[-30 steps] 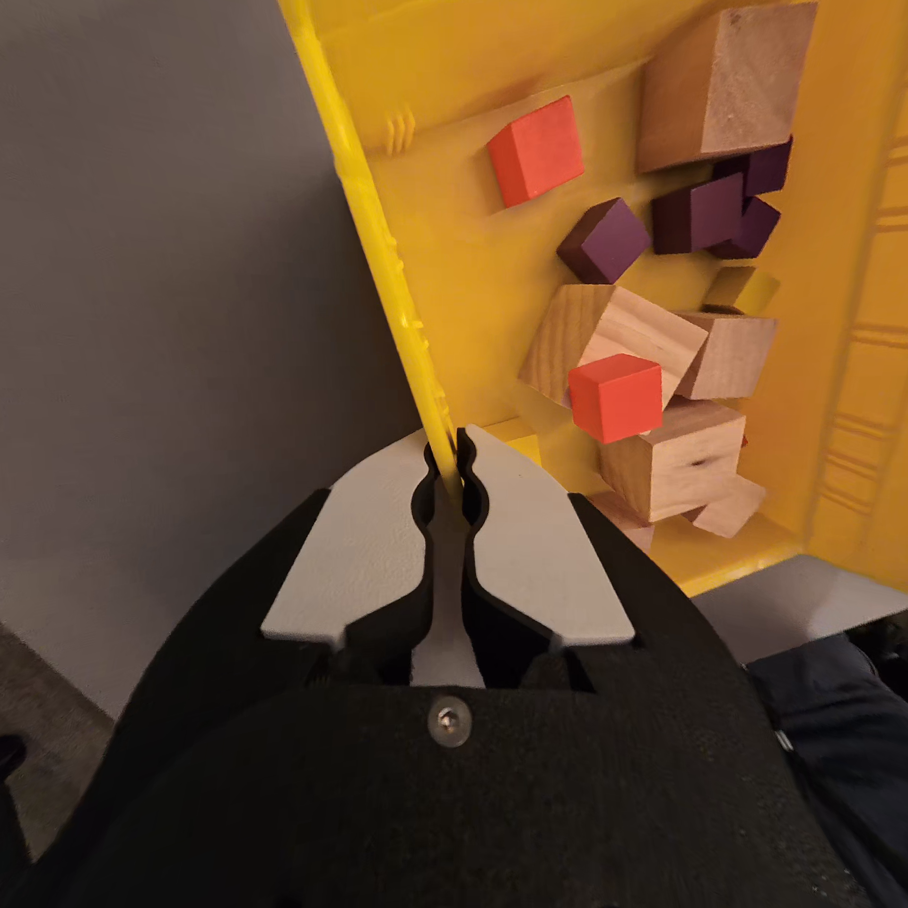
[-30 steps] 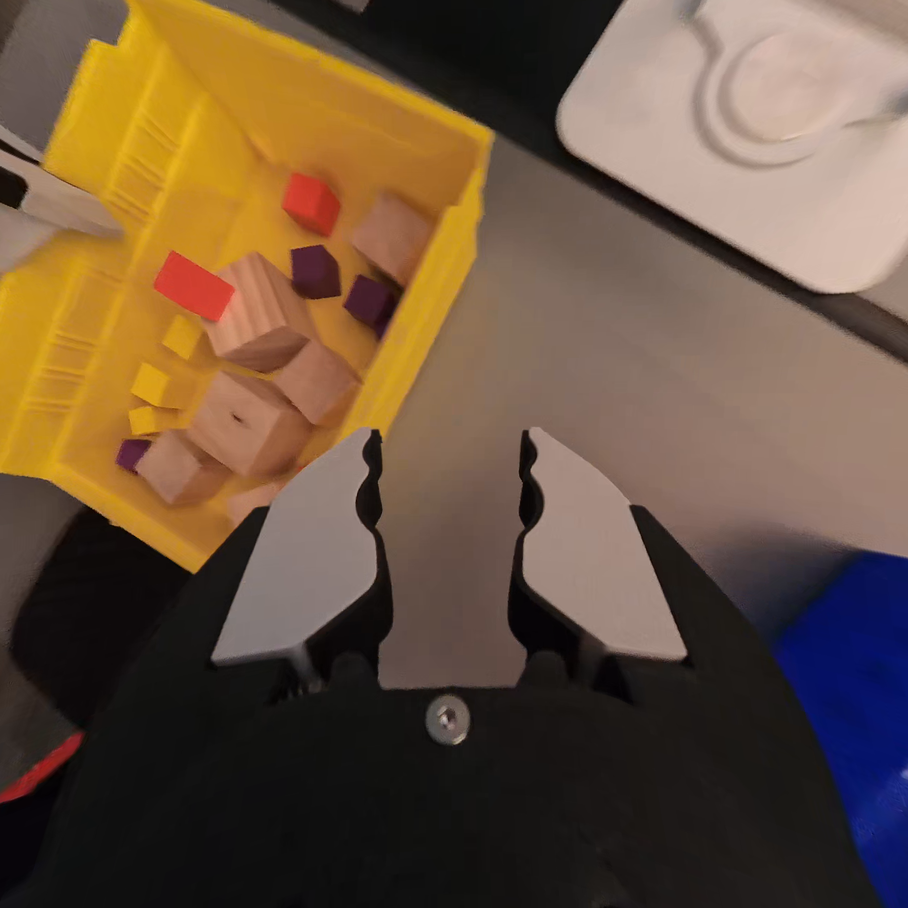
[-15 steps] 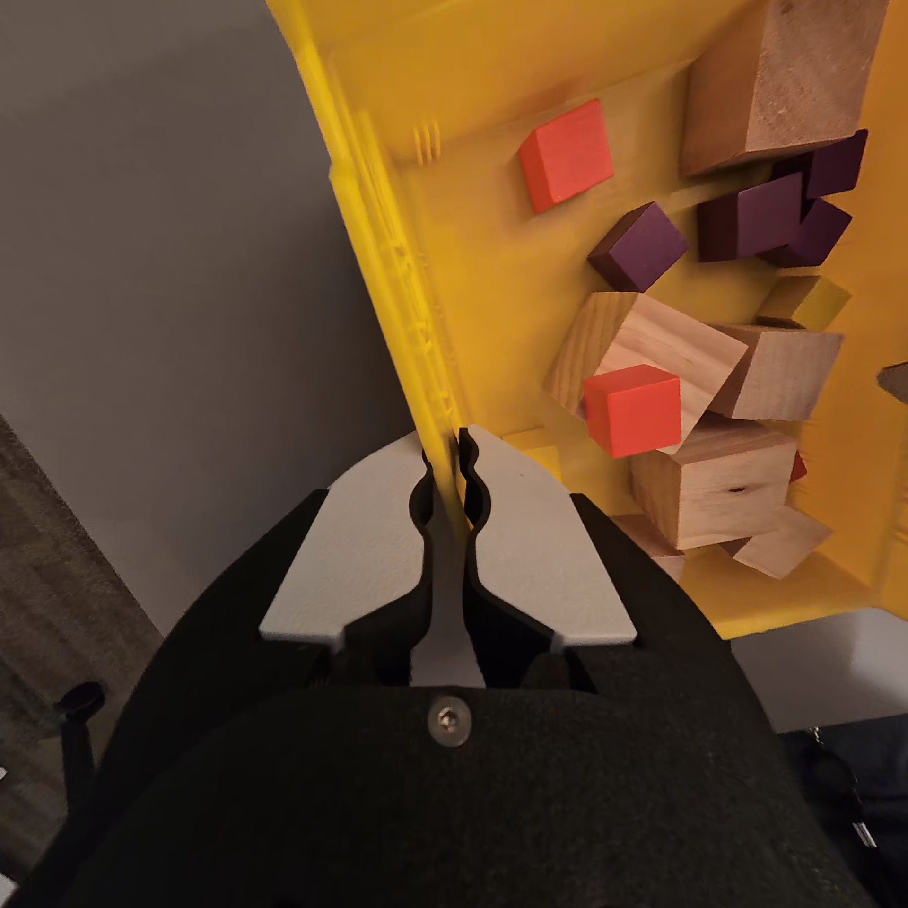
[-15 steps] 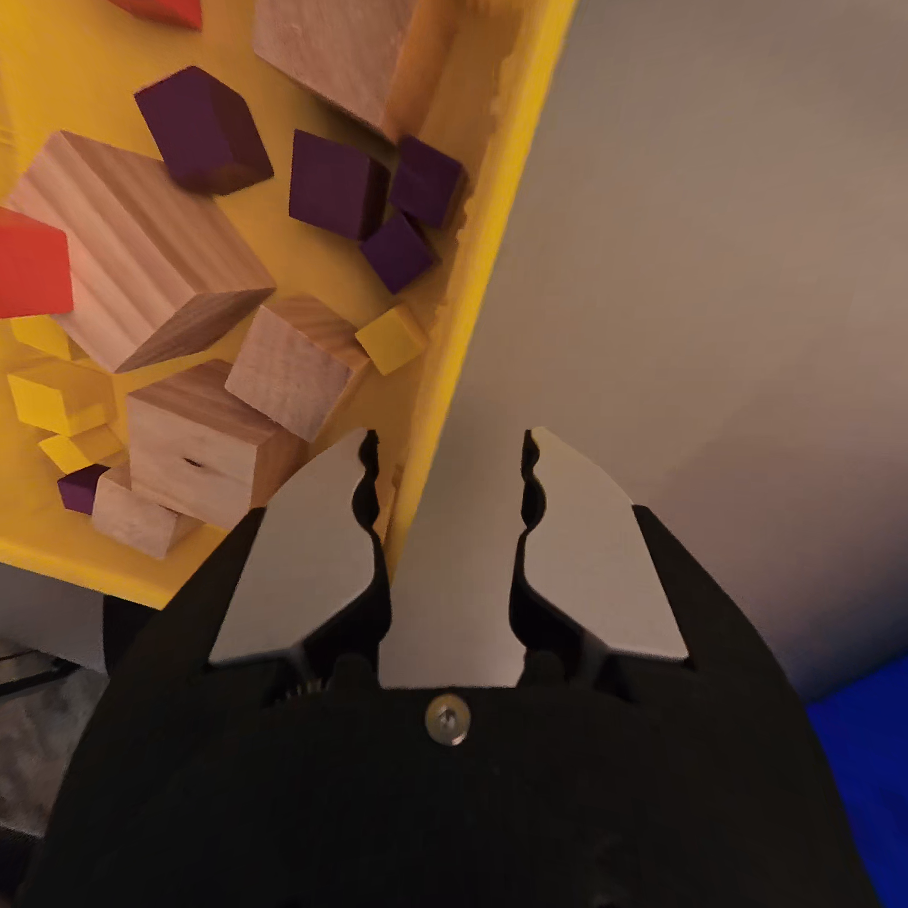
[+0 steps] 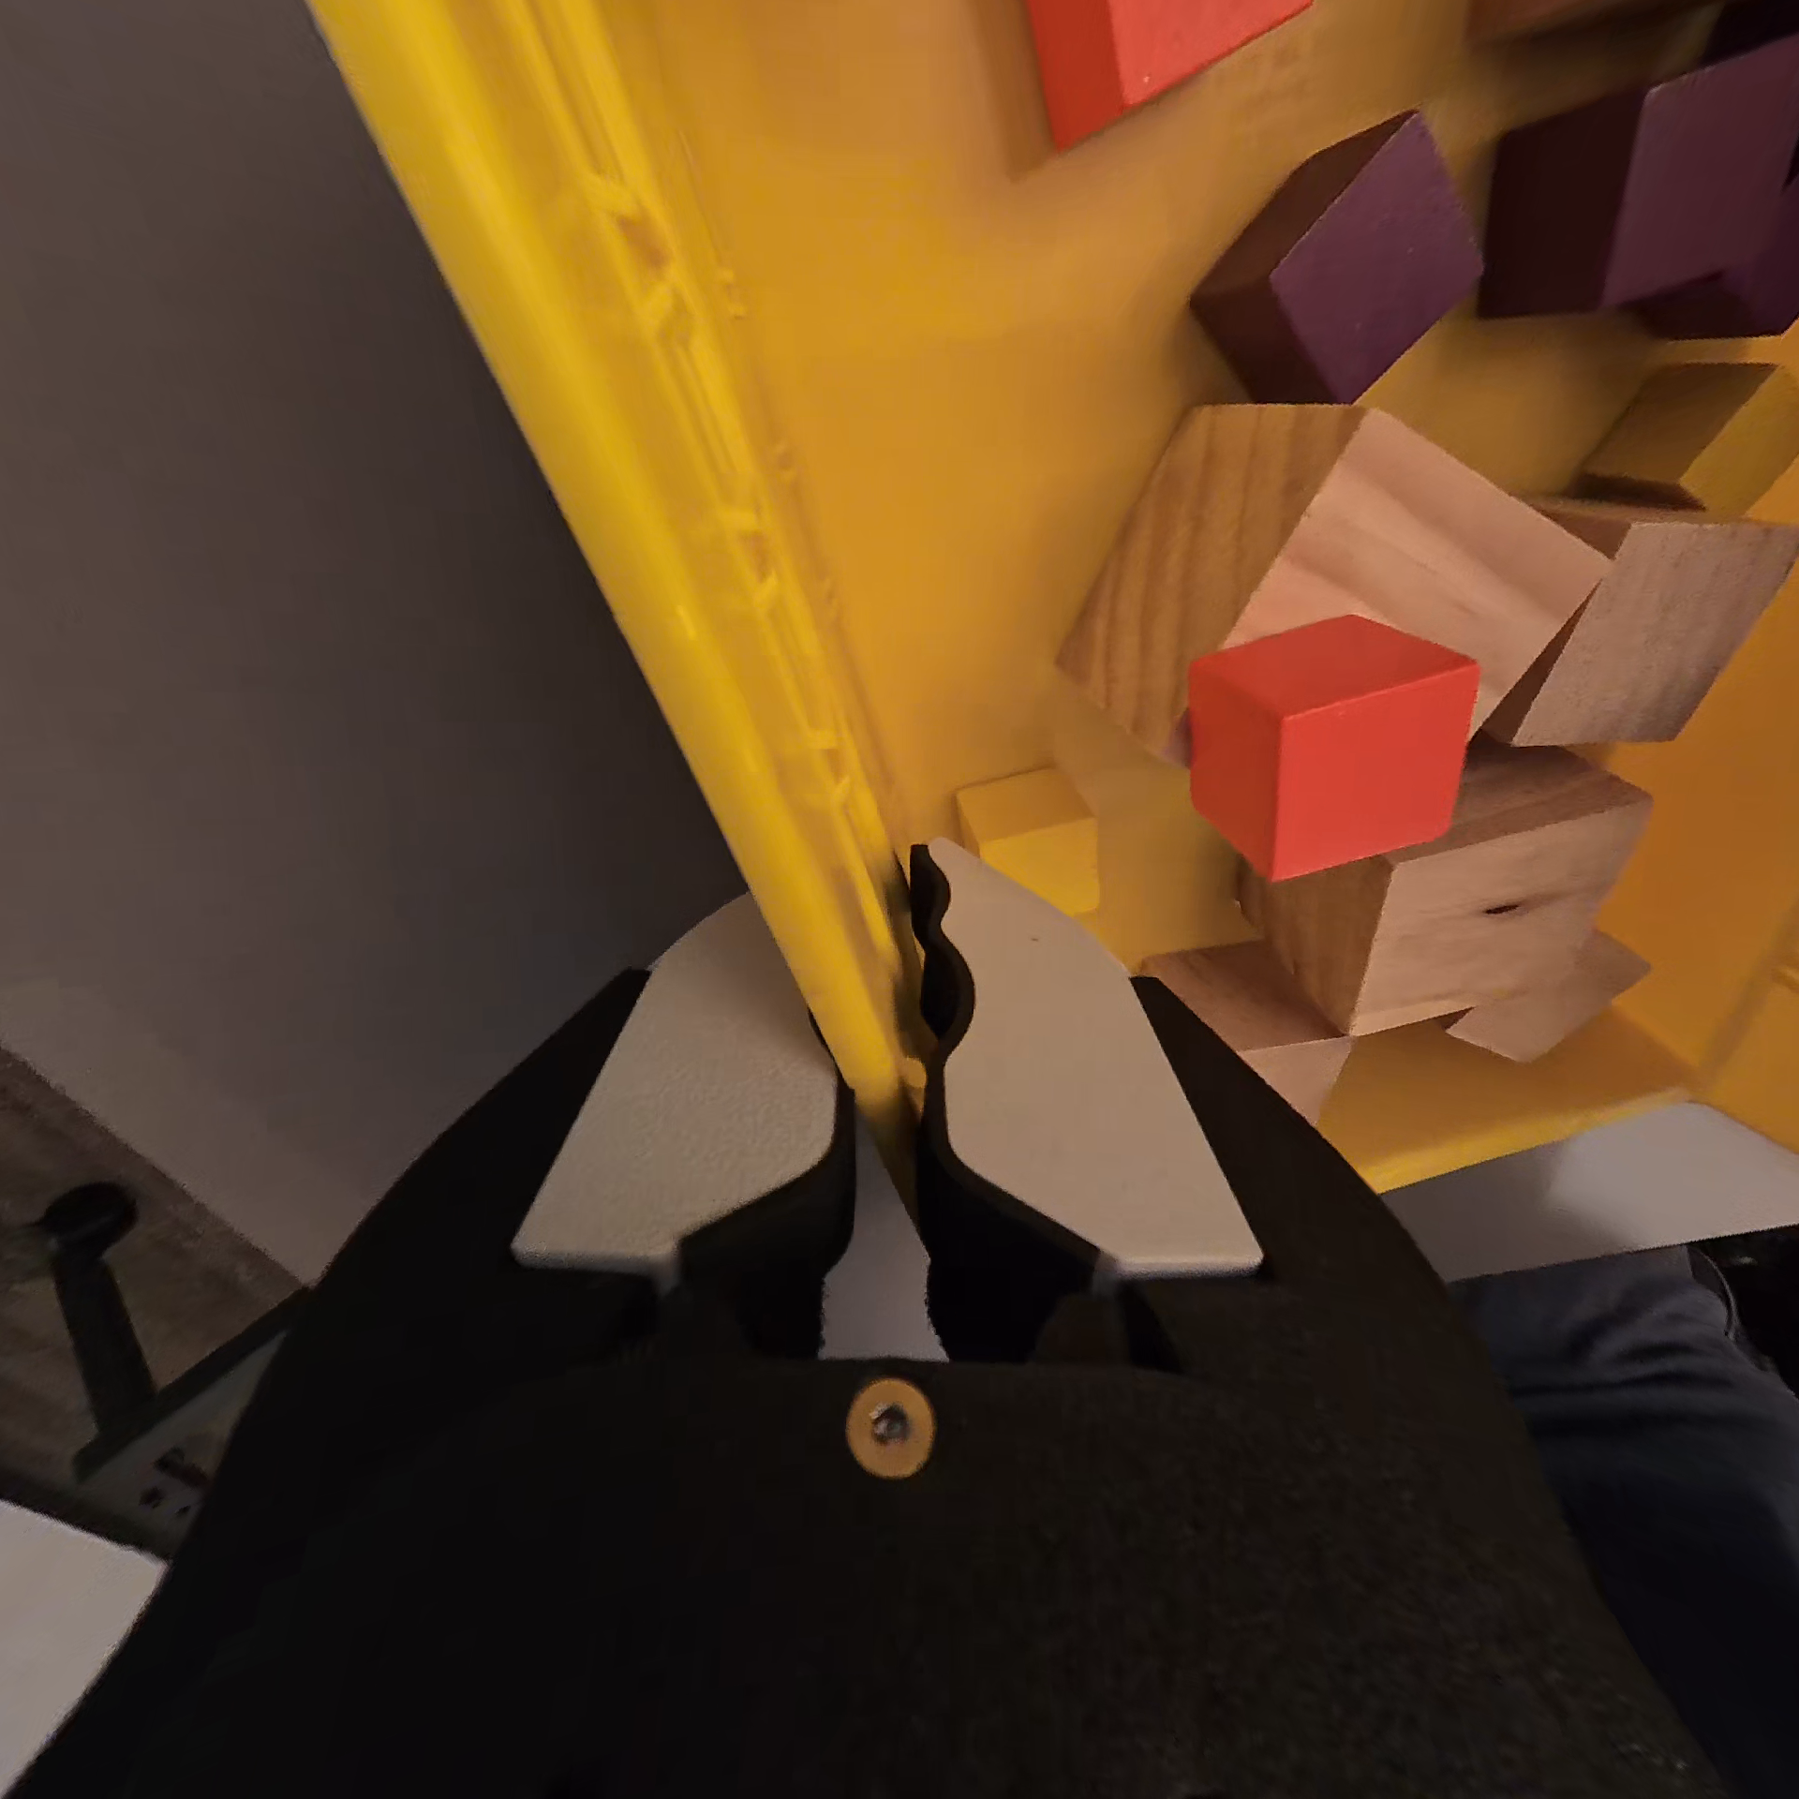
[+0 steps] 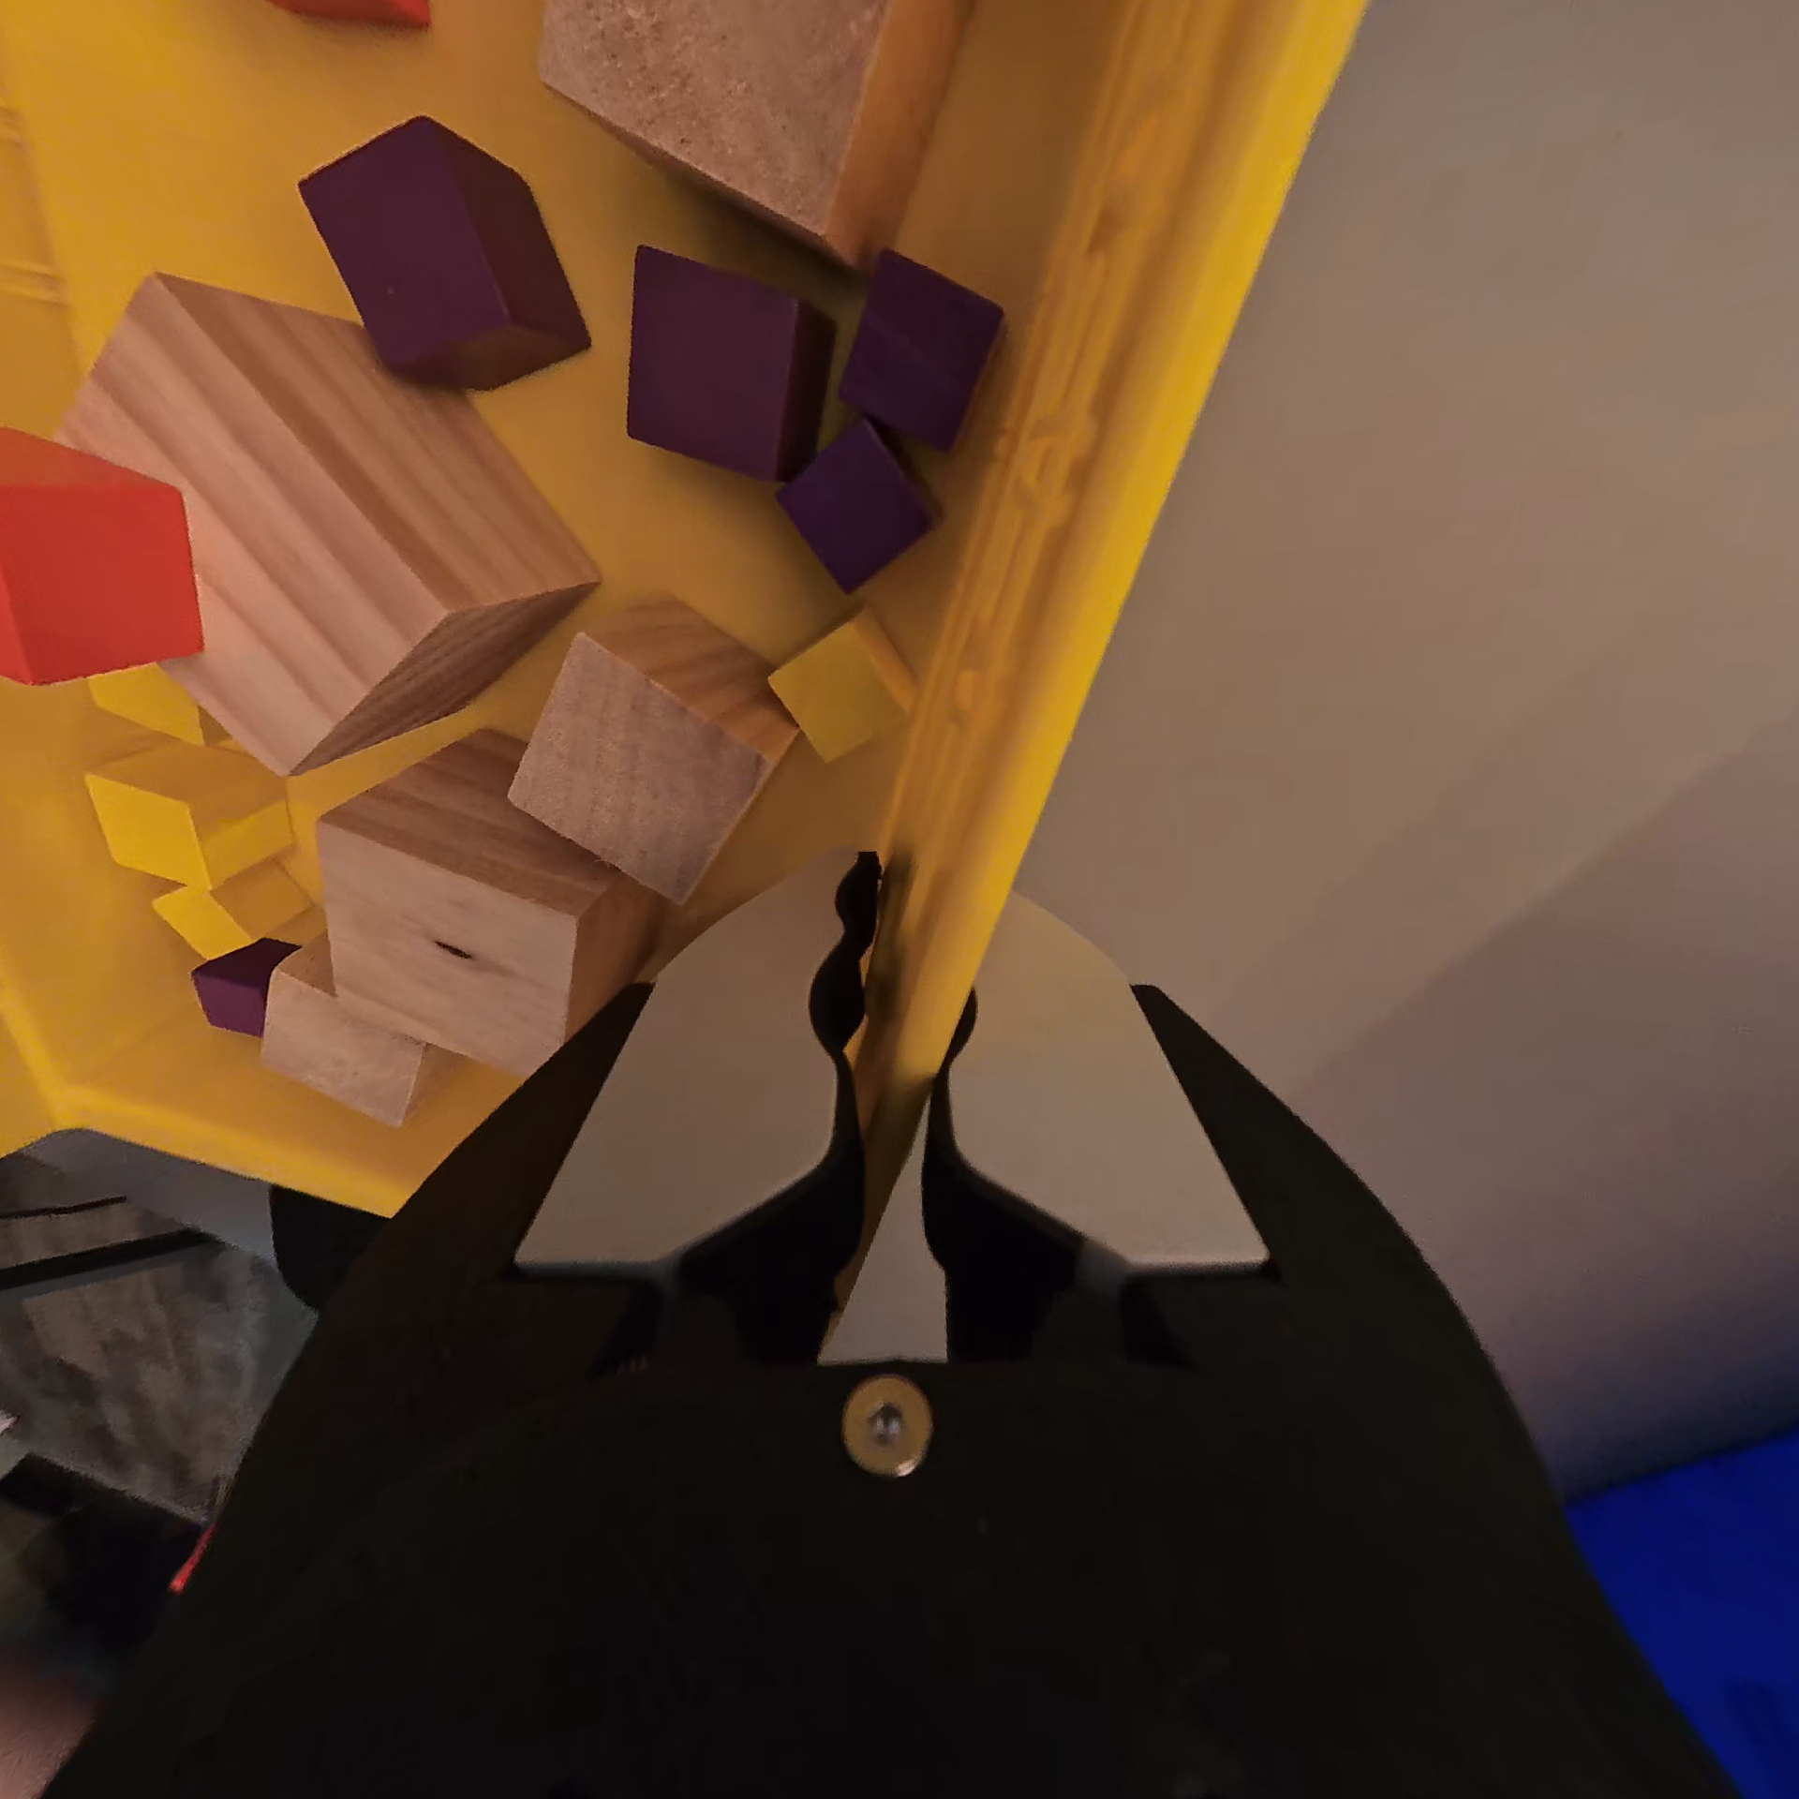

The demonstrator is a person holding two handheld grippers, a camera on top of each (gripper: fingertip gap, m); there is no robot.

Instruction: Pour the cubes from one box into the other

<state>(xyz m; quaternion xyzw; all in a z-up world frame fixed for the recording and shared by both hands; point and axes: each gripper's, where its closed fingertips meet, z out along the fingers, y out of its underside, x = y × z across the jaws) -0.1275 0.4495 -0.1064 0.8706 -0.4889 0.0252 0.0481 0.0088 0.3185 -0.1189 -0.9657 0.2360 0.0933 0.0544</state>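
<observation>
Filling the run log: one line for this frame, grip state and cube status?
left hand-held gripper: shut on yellow box wall | right hand-held gripper: shut on opposite wall | cubes: all inside | pour: not started

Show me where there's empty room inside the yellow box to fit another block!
Inside the yellow plastic box, the bare floor lies along the wall that the left gripper clamps, left of the purple wooden cube and the big plain wooden cube. The opposite side is crowded: small purple cubes and a small yellow cube huddle against the wall that the right gripper clamps.
</observation>
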